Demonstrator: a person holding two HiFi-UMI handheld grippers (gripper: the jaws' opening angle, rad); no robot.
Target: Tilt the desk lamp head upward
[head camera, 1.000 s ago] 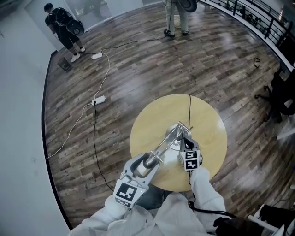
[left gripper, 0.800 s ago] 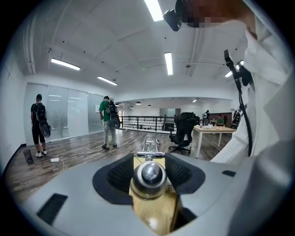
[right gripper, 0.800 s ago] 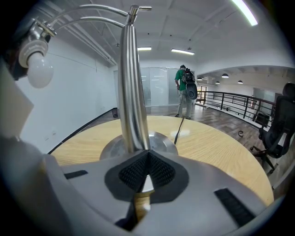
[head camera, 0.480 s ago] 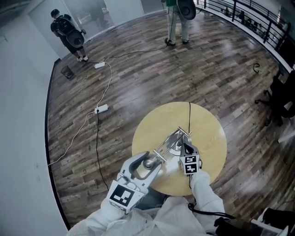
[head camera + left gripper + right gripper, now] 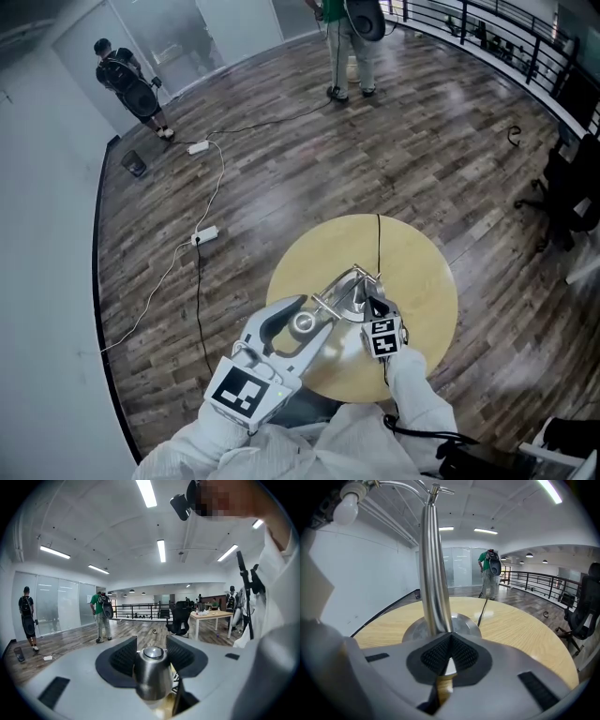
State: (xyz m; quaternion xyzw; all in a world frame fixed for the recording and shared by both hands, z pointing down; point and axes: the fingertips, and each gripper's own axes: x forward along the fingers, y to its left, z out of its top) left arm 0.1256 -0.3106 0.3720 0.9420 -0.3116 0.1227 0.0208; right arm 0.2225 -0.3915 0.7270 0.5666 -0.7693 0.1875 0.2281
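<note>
over the counter's (image 5: 422, 272) near edge, the left hand-held gripper (image 5: 302, 326), its jaws just closing, grips the lamp head (image 5: 152, 674); the right hand-held gripper (image 5: 372, 306) sits closed against the lamp base (image 5: 465, 623).

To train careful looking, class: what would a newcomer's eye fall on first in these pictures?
A silver desk lamp stands on a round wooden table, with a gripper at each end of it. The left gripper, whose jaws have just been closing, grips the lamp head between its pads, while the right gripper clamps the lamp stem just above its base. A bare bulb shows at the upper left of the right gripper view.
</note>
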